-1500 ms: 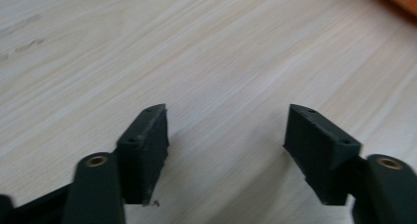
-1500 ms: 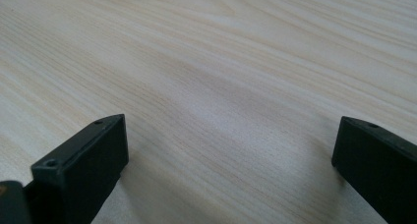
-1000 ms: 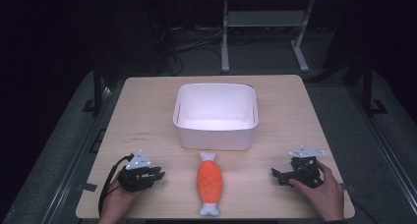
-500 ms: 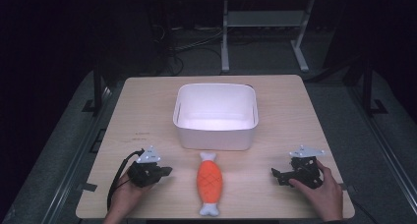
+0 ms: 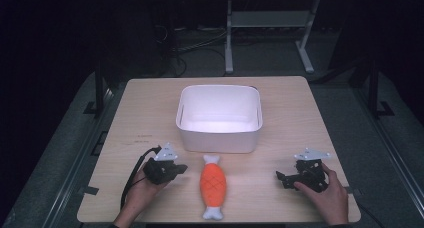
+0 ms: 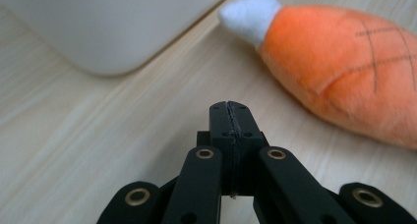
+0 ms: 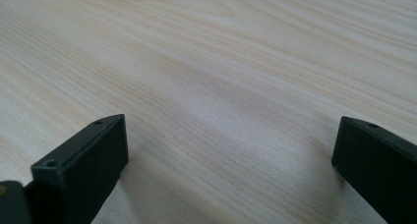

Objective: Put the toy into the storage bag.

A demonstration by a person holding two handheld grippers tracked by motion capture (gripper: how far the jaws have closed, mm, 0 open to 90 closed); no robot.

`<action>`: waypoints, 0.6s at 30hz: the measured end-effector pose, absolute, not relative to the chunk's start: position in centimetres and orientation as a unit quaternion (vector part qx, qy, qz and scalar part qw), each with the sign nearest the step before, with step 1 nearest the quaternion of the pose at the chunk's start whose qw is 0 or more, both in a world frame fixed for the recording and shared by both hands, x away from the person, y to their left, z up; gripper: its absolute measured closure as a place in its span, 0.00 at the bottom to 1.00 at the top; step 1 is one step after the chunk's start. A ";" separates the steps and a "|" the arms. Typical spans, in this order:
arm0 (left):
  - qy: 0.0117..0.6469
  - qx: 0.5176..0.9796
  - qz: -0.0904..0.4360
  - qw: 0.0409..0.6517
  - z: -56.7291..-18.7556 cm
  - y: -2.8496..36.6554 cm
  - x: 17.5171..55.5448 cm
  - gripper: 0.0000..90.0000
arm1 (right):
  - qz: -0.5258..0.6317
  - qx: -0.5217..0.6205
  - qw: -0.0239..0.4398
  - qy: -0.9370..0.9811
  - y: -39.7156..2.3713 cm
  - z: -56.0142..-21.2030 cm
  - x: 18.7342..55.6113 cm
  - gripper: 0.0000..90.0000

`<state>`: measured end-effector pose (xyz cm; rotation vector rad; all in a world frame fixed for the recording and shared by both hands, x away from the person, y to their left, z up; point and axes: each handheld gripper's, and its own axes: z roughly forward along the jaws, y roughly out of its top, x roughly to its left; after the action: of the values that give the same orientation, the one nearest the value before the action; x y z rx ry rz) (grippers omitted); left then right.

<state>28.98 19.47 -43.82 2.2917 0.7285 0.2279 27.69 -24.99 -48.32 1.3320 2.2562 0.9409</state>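
Toy: orange plush drumstick with white bone ends lies lengthwise near the middle of the desk's near edge, one white end pointing at the tub, the other at the edge.
Left claw: held low over the desk just left of the toy, tips aimed at it but apart from it; its own camera shows both jaws pressed flat together with nothing between them.
Right claw: resting near the desk's near right corner, well apart from the toy; jaws spread wide over bare wood, holding nothing.
Desk: pale wooden top, bare apart from these things.
Tub: white rectangular plastic tub at the desk's middle, just beyond the toy's far white end, empty as far as can be seen.
Step, as I judge it: left claw approaching the toy for a pick-up.
Risk: closed jaws meeting the soft plush would only shove or roll it toward the right; they likely need to spread first.
Risk: a pinch on loose fabric or the narrow white end could let the toy sag and slip before reaching the tub.
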 end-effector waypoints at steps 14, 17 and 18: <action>0.257 0.898 0.089 0.345 -43.9 15.9 30.9 1.00 | 0.333 0.471 0.178 0.798 -25.0 -48.3 27.7 0.00; 0.255 0.899 0.087 0.345 -44.1 15.5 31.0 1.00 | 0.333 0.471 0.178 0.798 -25.0 -48.3 27.7 0.00; 0.249 0.903 0.093 0.339 -44.1 15.1 31.1 1.00 | 0.333 0.471 0.178 0.798 -25.0 -48.3 27.7 0.00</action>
<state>31.06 15.07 -44.07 2.3509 0.6481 0.2430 27.69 -24.99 -48.32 1.3315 2.2562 0.9408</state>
